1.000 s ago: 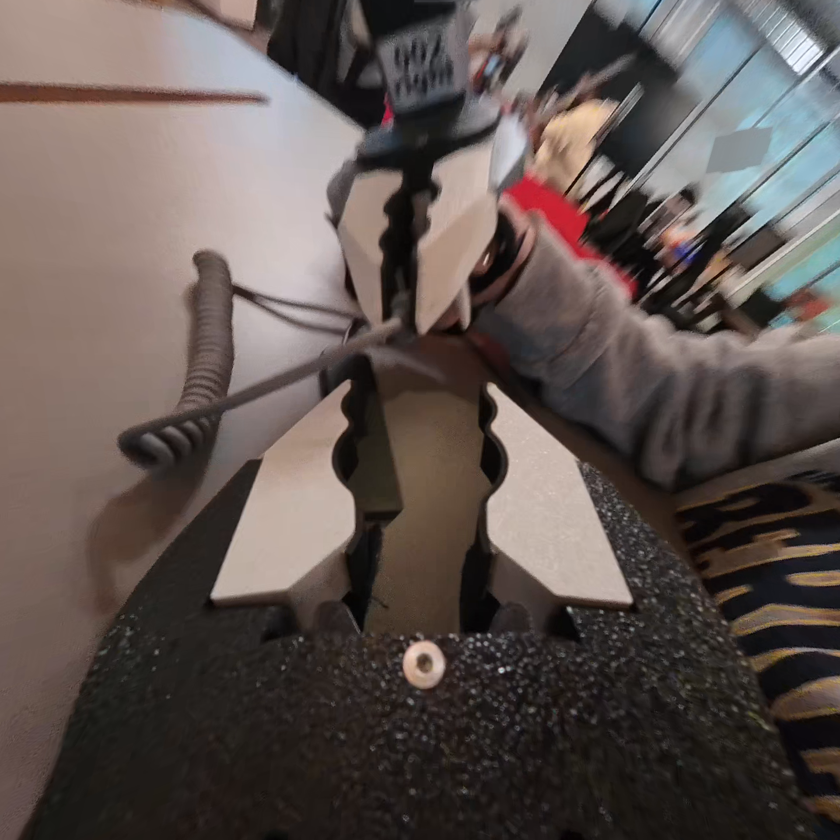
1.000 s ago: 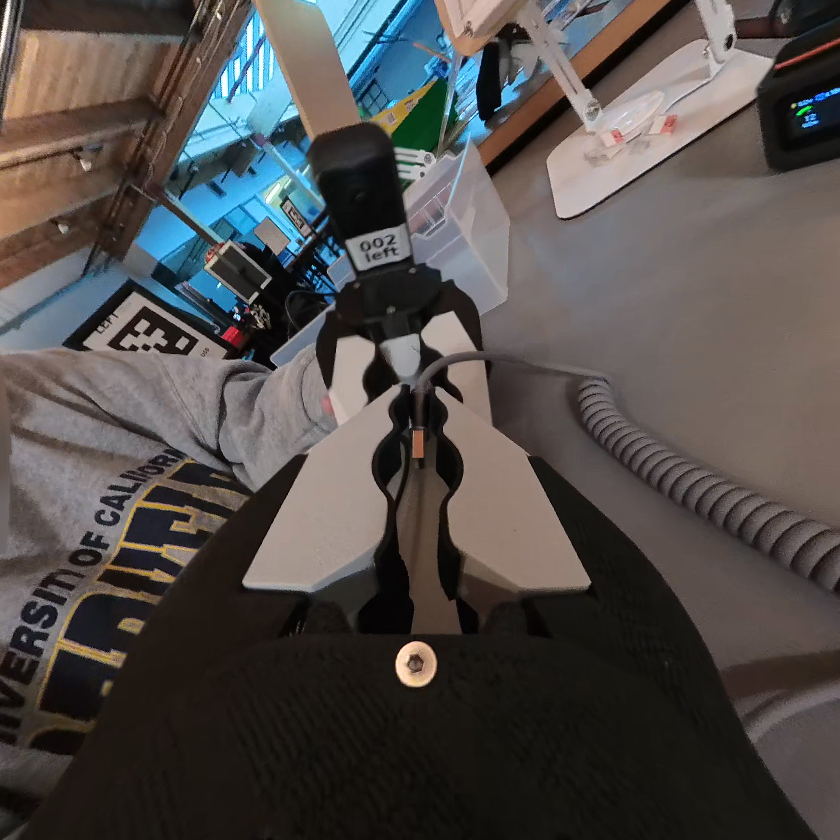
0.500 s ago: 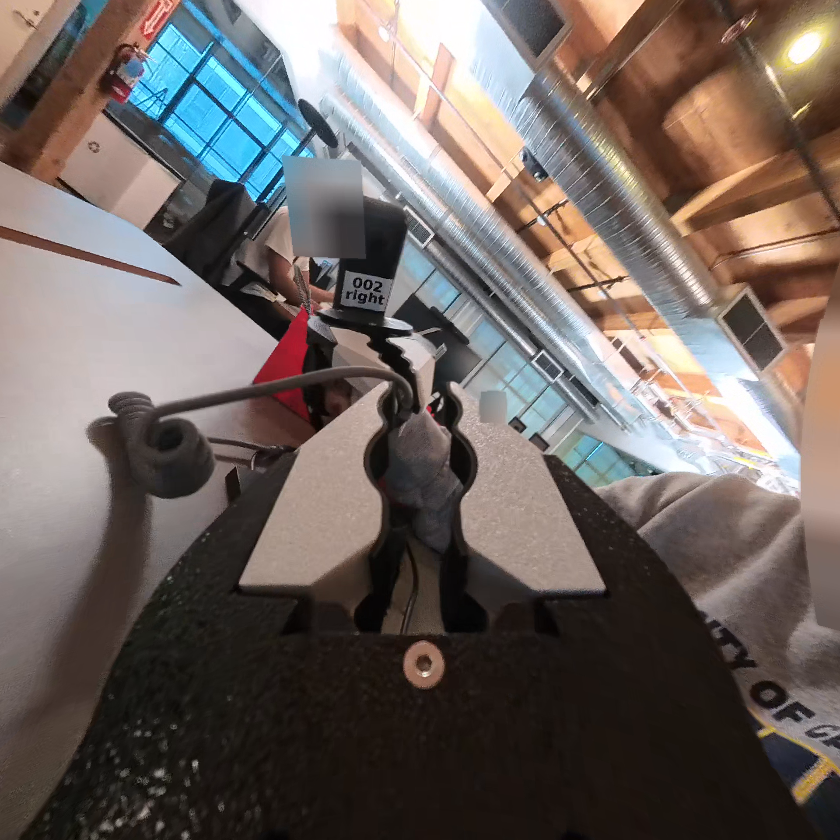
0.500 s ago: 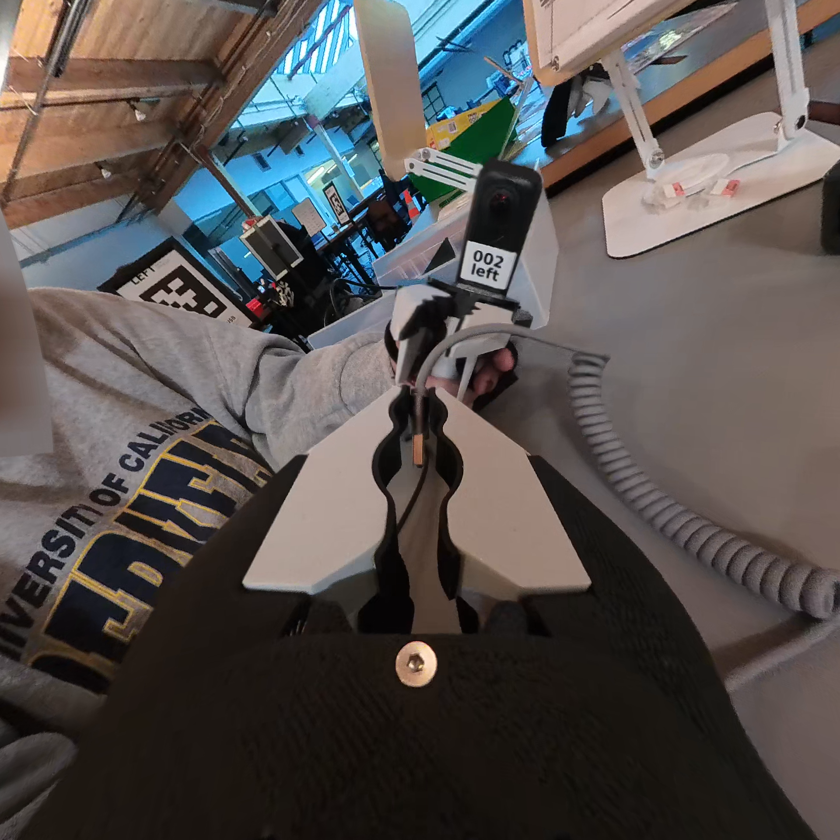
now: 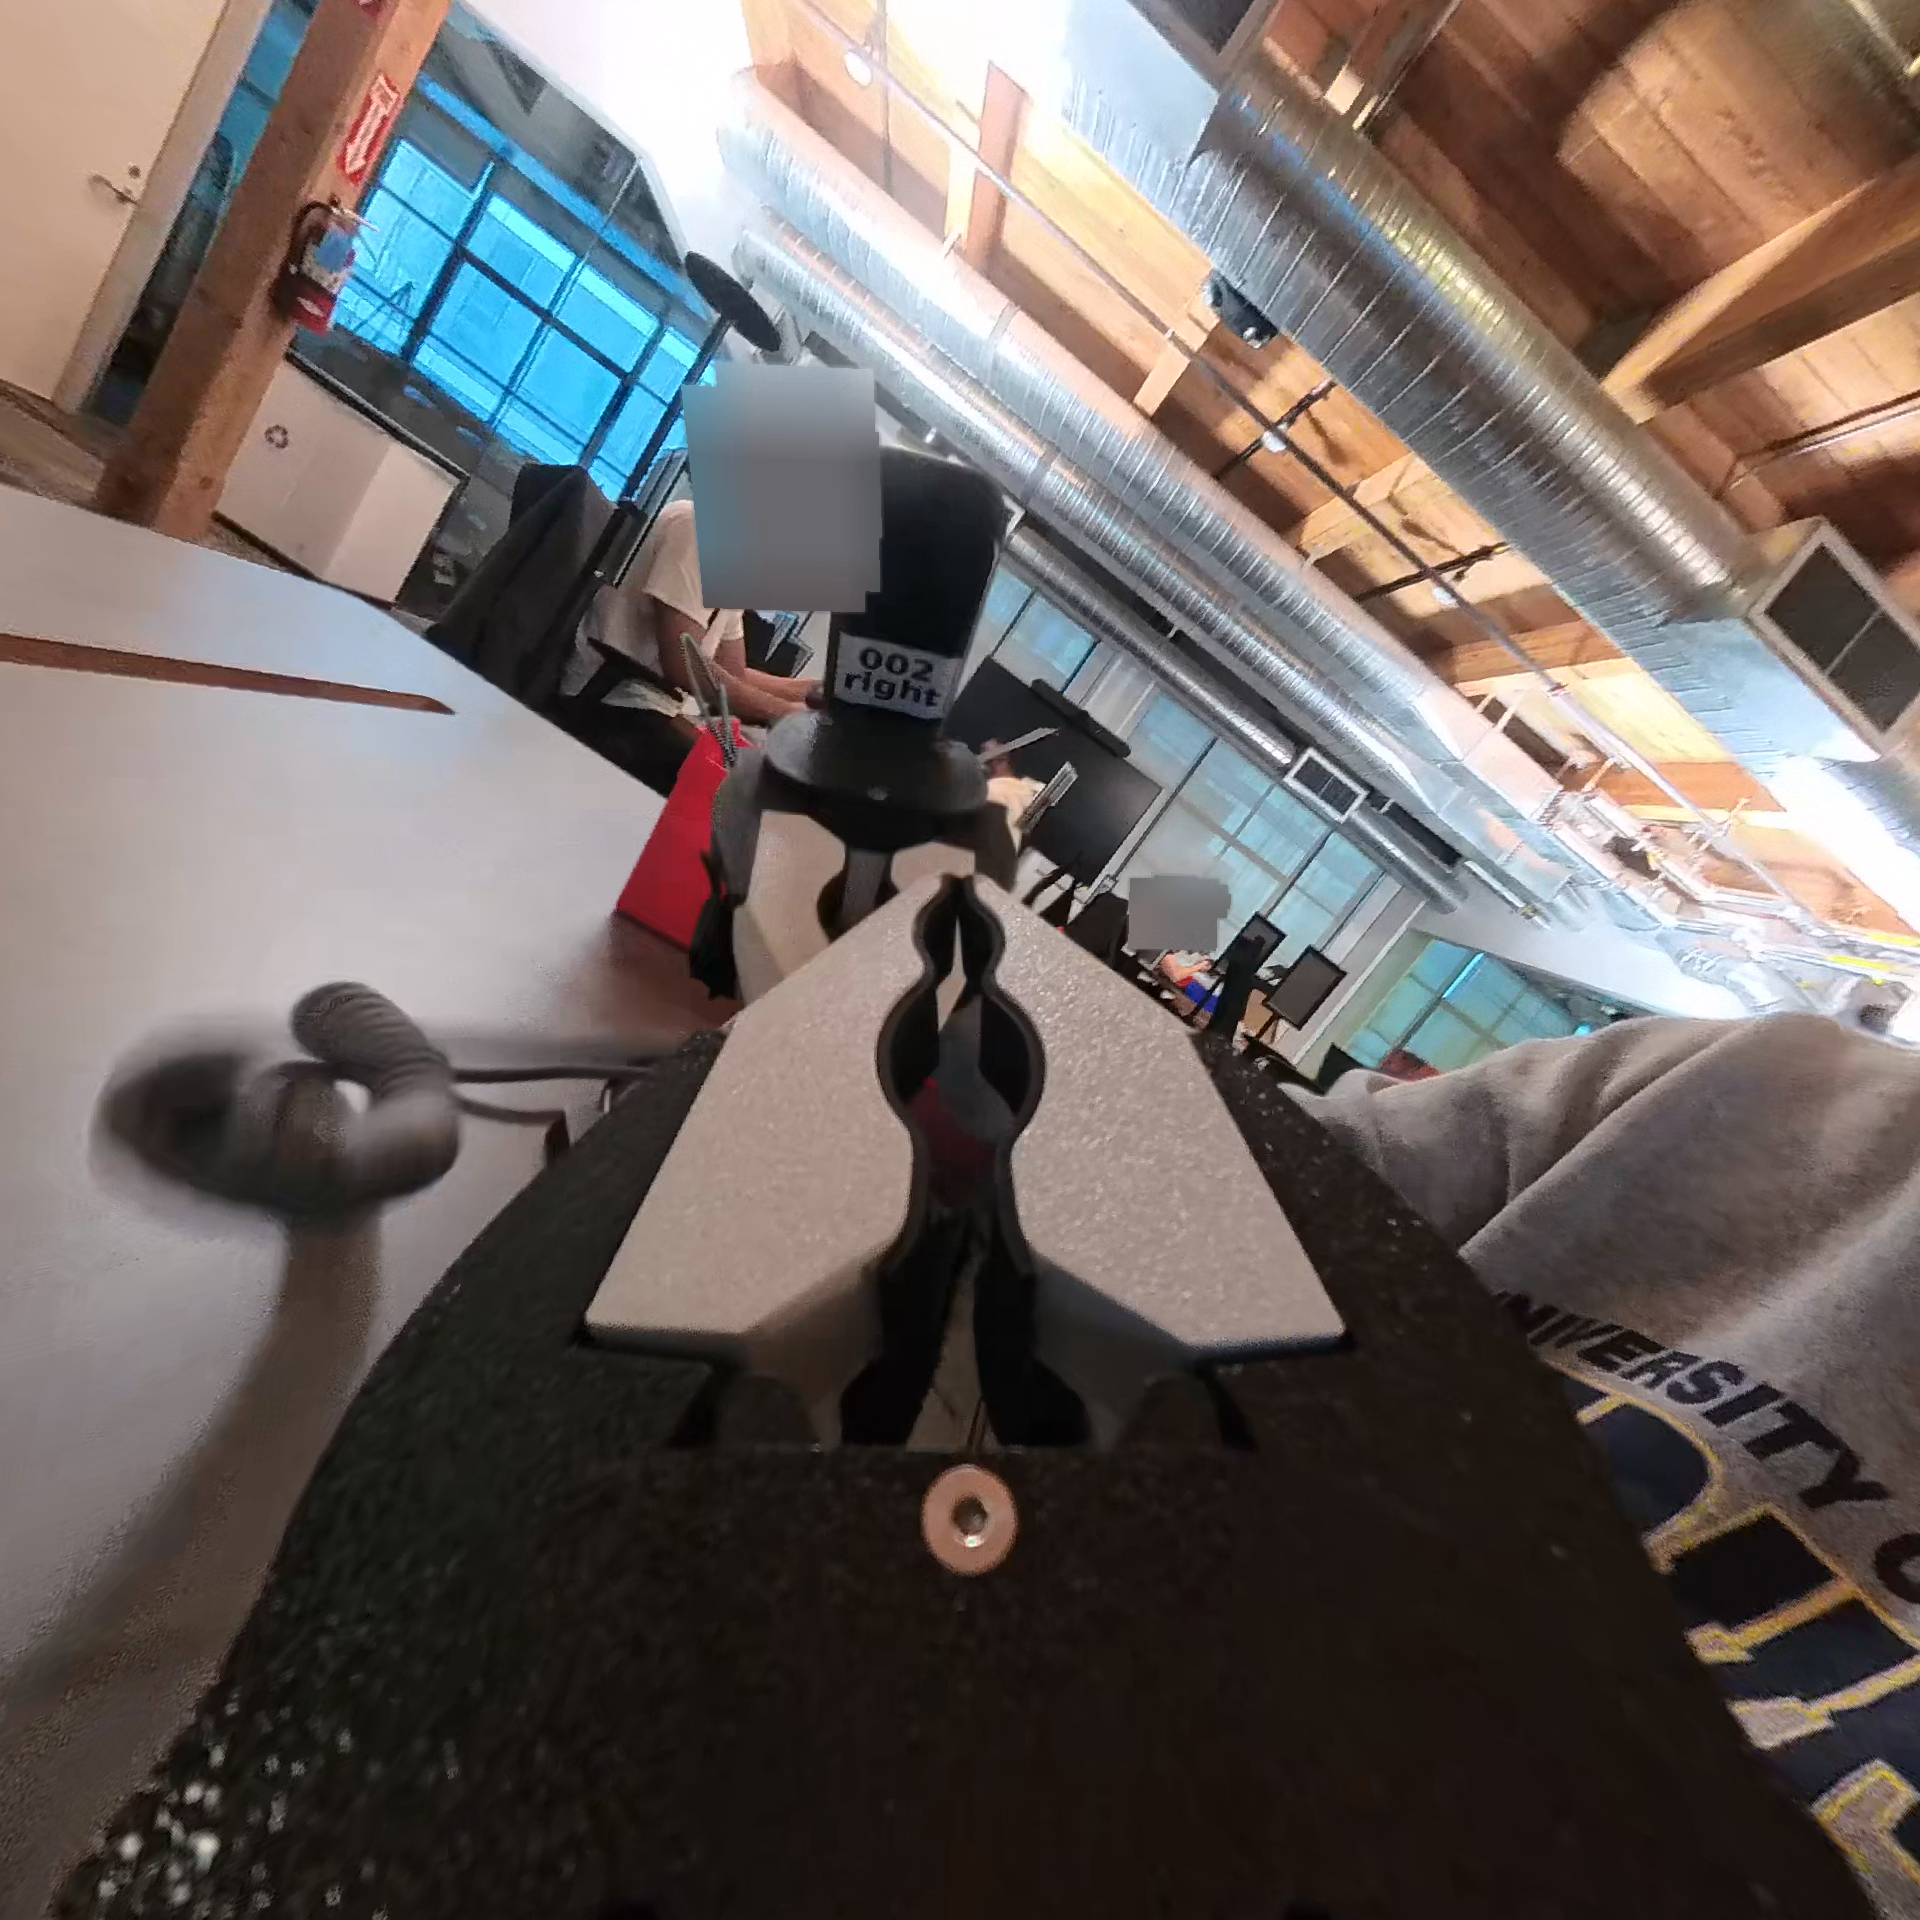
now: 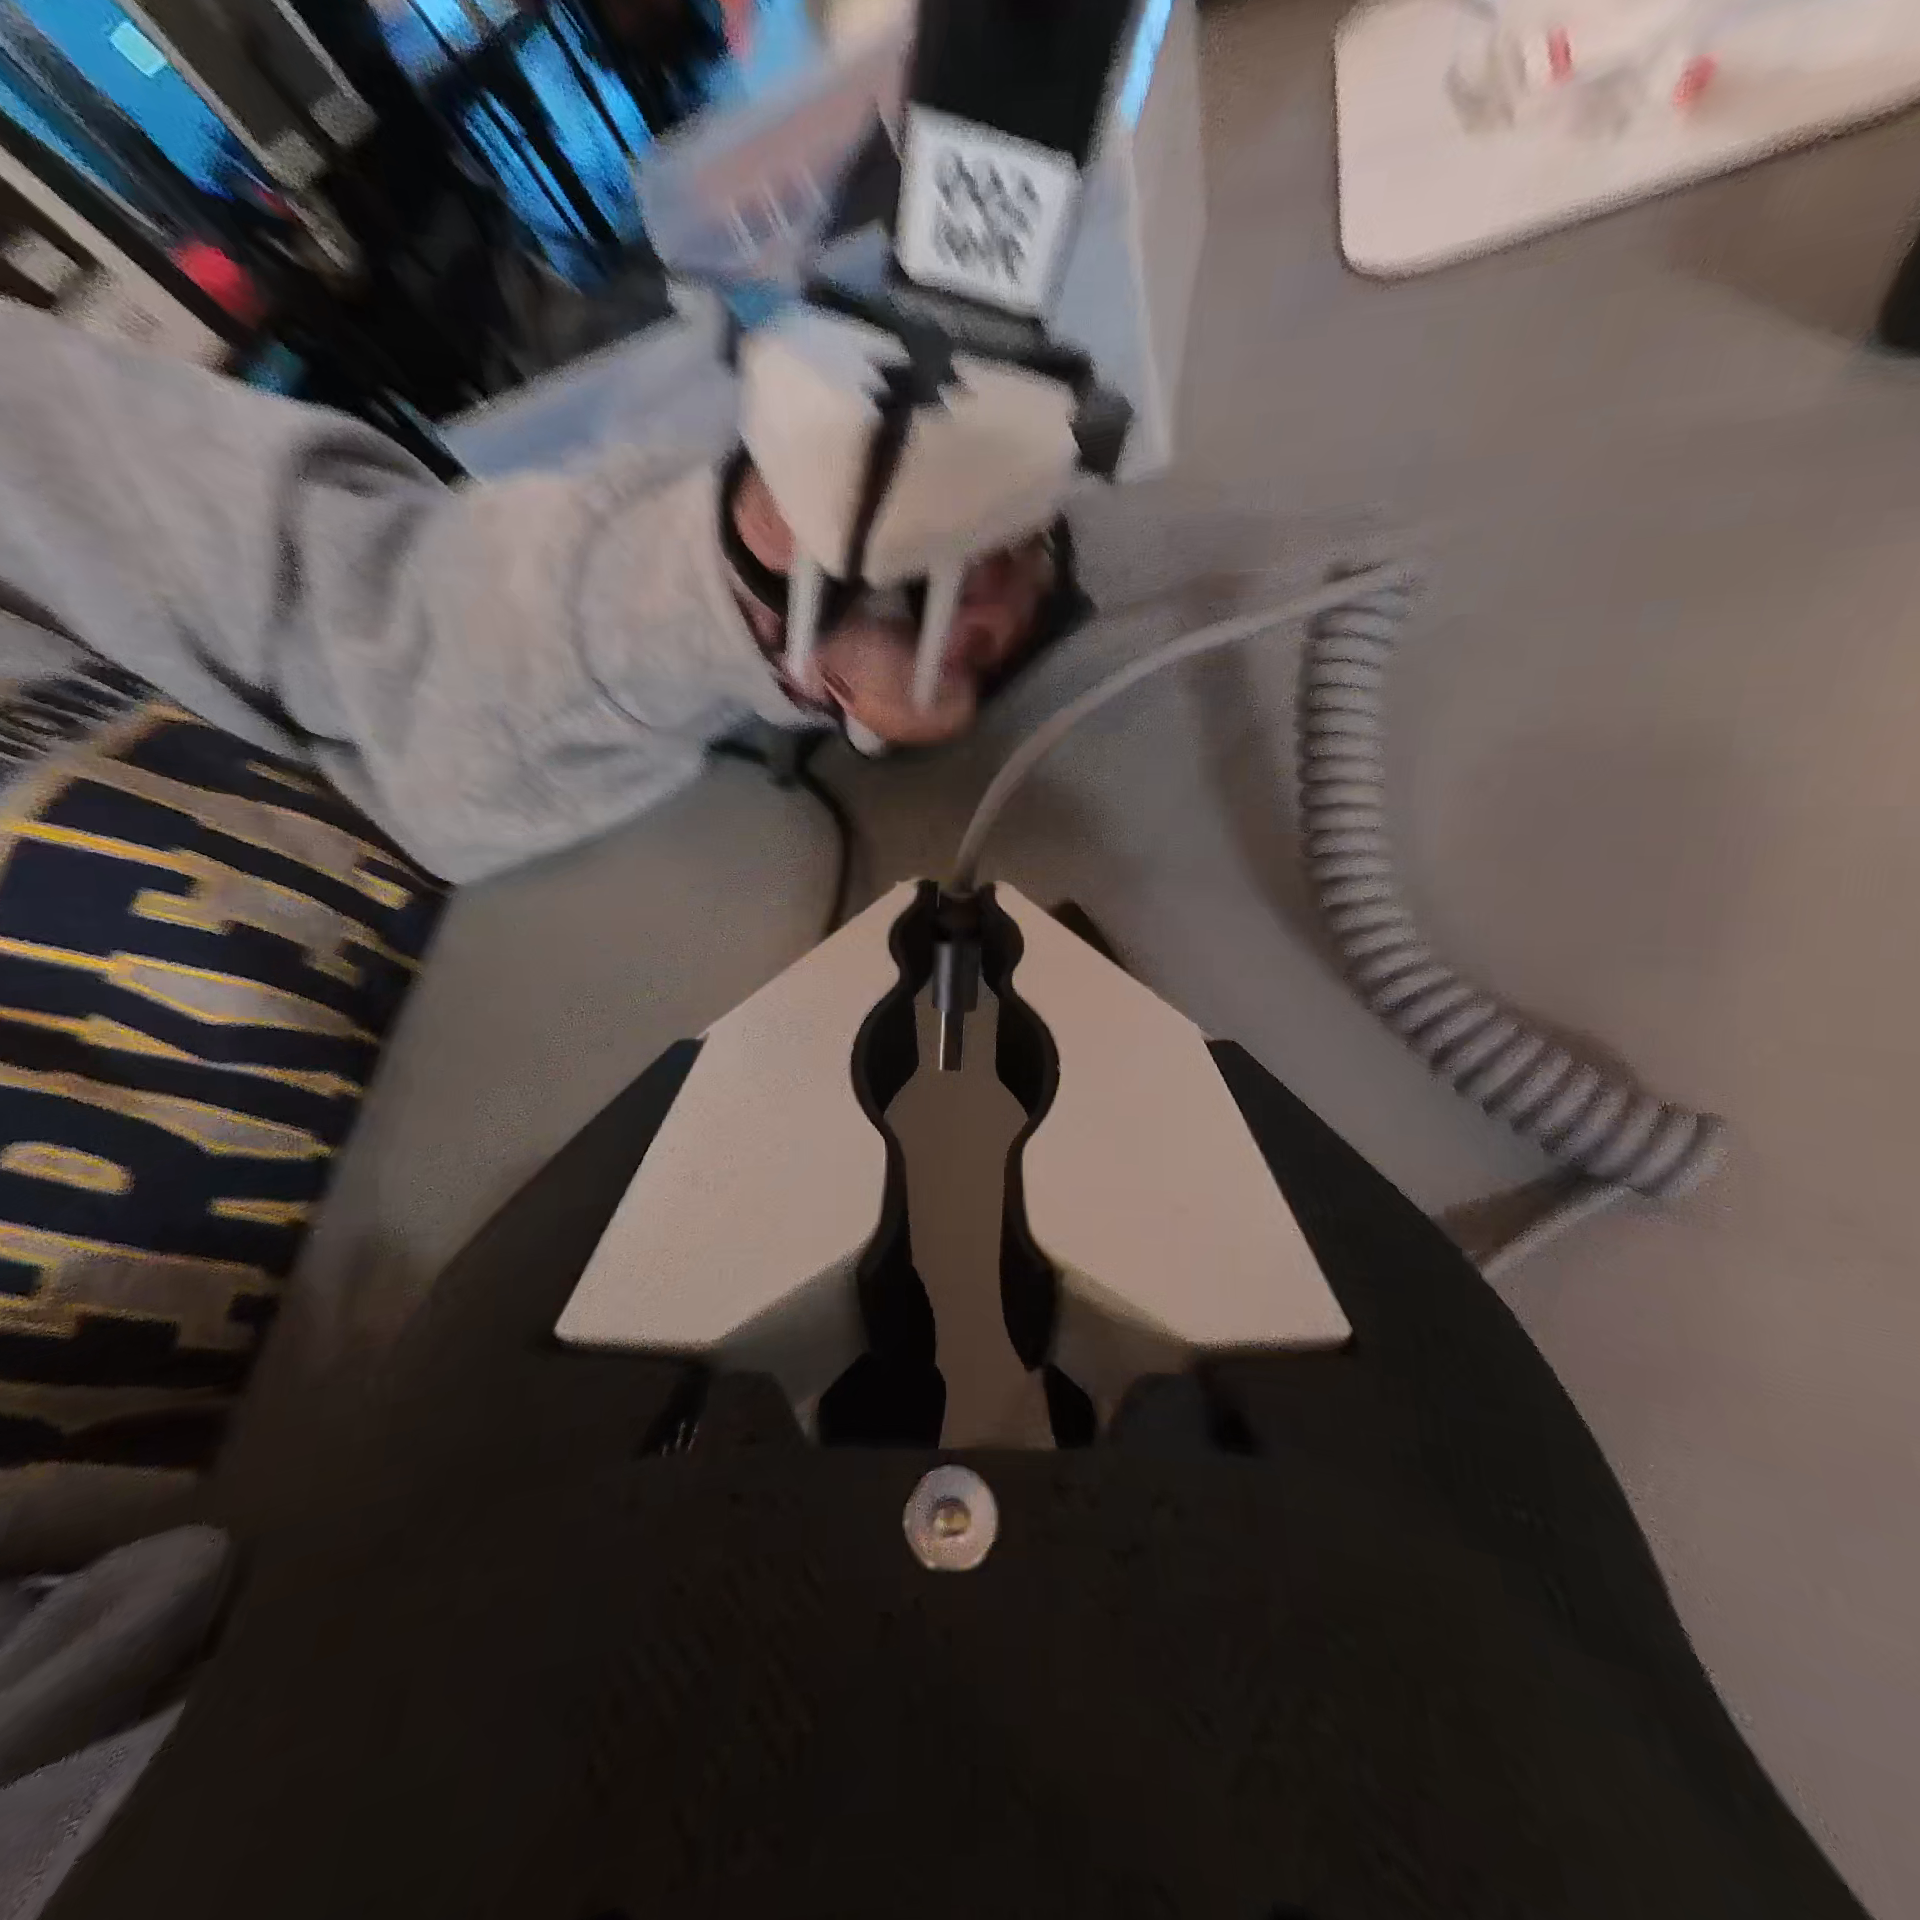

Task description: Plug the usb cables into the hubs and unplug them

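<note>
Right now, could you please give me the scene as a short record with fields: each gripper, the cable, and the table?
right gripper: shut on the cable plug, metal tip pointing back toward the camera
left gripper: fingers closed; nothing clearly held between them
coiled cable: grey, runs from the plug in a curve to its coil, which rests on the table
table: grey surface
hub: not clearly visible in either view
image quality: right wrist view blurred

Each black textured tool carries grey wavy-edged fingers; grey printed sweatshirt sleeve.
</note>
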The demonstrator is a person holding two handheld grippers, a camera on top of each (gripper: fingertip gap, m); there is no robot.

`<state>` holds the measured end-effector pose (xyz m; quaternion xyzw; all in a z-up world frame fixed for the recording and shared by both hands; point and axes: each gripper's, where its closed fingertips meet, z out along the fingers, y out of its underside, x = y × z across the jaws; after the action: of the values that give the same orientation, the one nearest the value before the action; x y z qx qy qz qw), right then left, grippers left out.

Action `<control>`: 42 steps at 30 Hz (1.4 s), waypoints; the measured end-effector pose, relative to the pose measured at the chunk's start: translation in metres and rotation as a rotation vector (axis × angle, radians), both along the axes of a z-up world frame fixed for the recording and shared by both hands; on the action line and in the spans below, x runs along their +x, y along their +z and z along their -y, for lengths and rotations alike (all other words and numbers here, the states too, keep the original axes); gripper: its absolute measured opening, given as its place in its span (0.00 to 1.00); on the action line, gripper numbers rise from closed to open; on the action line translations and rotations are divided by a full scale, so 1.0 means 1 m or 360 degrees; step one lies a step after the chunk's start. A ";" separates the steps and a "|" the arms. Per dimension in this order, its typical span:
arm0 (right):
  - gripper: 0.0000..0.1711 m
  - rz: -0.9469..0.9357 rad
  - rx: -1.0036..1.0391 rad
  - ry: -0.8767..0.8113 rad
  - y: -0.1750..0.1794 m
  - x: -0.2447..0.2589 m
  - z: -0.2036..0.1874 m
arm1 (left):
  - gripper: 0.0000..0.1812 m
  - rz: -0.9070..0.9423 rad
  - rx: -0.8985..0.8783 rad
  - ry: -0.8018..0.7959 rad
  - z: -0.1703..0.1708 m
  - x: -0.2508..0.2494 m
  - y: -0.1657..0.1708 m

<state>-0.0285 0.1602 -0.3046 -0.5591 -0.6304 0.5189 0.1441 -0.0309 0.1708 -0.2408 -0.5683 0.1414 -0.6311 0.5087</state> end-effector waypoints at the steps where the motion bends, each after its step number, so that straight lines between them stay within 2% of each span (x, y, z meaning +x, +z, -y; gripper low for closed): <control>1: 0.03 0.0055 0.0050 0.0009 -0.008 0.000 0.001 | 0.00 -0.0061 -0.0005 0.0025 -0.001 0.001 -0.003; 3: 0.03 0.0039 0.0091 -0.0015 -0.010 -0.007 0.000 | 0.00 -0.0189 -0.0098 0.0044 -0.004 0.002 -0.016; 8: 0.03 -0.0063 0.0042 -0.0133 0.000 -0.011 -0.014 | 0.00 -0.0116 -0.0158 0.0085 -0.008 -0.009 -0.016; 11: 0.03 -0.0173 -0.0029 -0.0196 0.013 -0.009 -0.023 | 0.00 -0.0155 -0.0320 -0.0219 0.007 0.003 -0.025; 15: 0.03 -0.0256 -0.0081 -0.0213 0.024 -0.006 -0.027 | 0.00 -0.0227 -0.0447 -0.0201 0.002 0.010 -0.046; 16: 0.03 -0.0277 -0.0093 -0.0218 0.026 -0.006 -0.027 | 0.16 -0.0211 -0.0490 -0.0204 0.000 0.012 -0.047; 18: 0.03 -0.0293 -0.0091 -0.0243 0.028 -0.006 -0.030 | 0.25 -0.0146 -0.0544 -0.0270 0.001 0.016 -0.045; 20: 0.00 -0.0324 -0.0098 -0.0262 0.031 -0.007 -0.032 | 0.30 -0.0081 -0.0572 -0.0258 -0.001 0.016 -0.042; 21: 0.00 -0.0381 -0.0117 -0.0282 0.038 -0.008 -0.034 | 0.35 -0.0068 -0.0604 -0.0239 -0.003 0.017 -0.044; 26: 0.00 -0.0519 -0.0048 -0.0478 0.058 -0.006 -0.054 | 0.33 0.0081 -0.0618 -0.0332 0.000 0.019 -0.034; 28: 0.00 -0.0403 0.0058 -0.0507 0.050 0.000 -0.059 | 0.29 -0.0013 -0.0590 -0.0256 -0.003 0.015 -0.039; 30: 0.02 -0.0142 0.0294 -0.0485 0.026 0.008 -0.061 | 0.22 -0.0198 -0.0508 -0.0144 -0.006 0.011 -0.045; 31: 0.04 0.0000 0.0448 -0.0453 0.011 0.013 -0.061 | 0.19 -0.0321 -0.0460 -0.0083 -0.007 0.009 -0.050; 35: 0.09 0.0430 0.0821 -0.0208 -0.029 0.024 -0.043 | 0.15 -0.0759 -0.0280 0.0153 -0.015 0.001 -0.068; 39: 0.13 0.0852 0.1153 -0.0059 -0.062 0.043 -0.044 | 0.13 -0.0804 -0.0186 0.0233 -0.017 -0.001 -0.063; 42: 0.17 0.0937 0.1233 -0.0054 -0.062 0.053 -0.048 | 0.14 -0.0848 -0.0147 0.0300 -0.019 -0.007 -0.061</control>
<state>0.0244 0.2083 -0.3671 -0.5976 -0.7819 0.0634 0.1657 -0.0377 0.1901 -0.3022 -0.7474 0.1877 -0.4152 0.4836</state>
